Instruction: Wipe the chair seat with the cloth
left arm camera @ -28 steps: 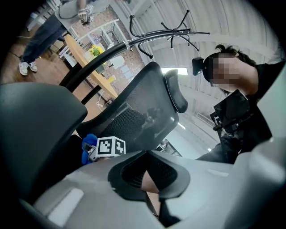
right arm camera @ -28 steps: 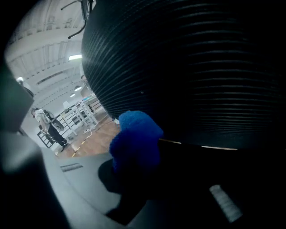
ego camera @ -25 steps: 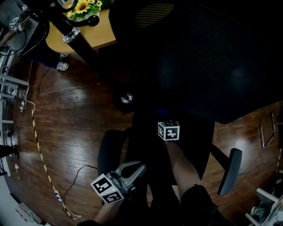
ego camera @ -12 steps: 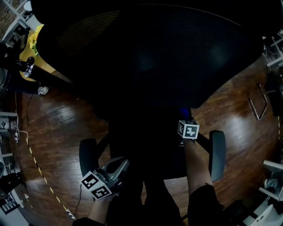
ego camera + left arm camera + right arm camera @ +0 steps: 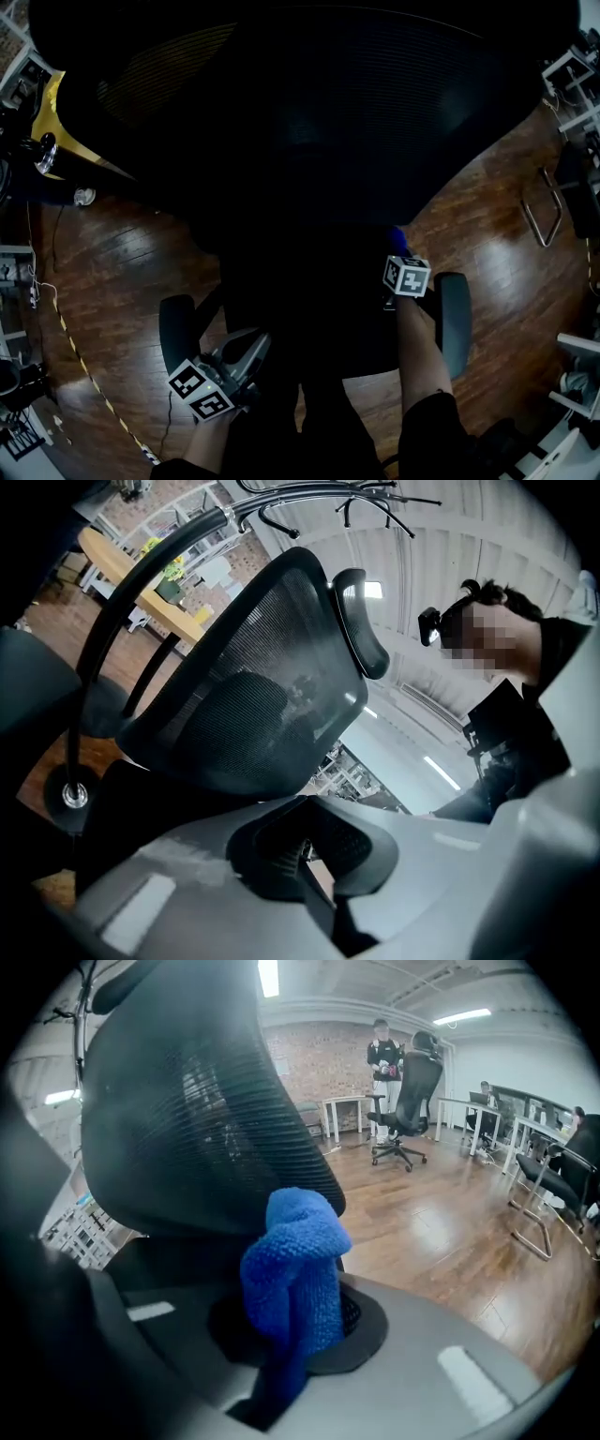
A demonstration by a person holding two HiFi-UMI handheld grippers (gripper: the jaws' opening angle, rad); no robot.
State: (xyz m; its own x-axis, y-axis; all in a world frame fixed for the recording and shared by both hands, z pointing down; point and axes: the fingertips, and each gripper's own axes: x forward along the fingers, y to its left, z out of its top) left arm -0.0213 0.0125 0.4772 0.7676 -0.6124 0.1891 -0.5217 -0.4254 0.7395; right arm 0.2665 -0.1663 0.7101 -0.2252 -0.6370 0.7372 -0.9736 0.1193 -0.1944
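Nearest the person, the left gripper [image 5: 306,853] hangs over the front left of the chair seat [image 5: 319,300], beside the left armrest [image 5: 175,330]. Its 2 jaws are pressed together with nothing between them. A little farther on, the right gripper [image 5: 286,1354] pinches a bunched blue cloth [image 5: 295,1274], which stands up out of the jaws in a rumpled knot. In the head view the cloth is at the seat's right side, just beside the right armrest [image 5: 453,319]. The seat is too dark to tell whether the cloth touches it. Beyond rises the mesh backrest [image 5: 244,696] with its headrest [image 5: 361,621]. Past that lie the wooden floor [image 5: 122,272] and a yellow tabletop [image 5: 58,122].
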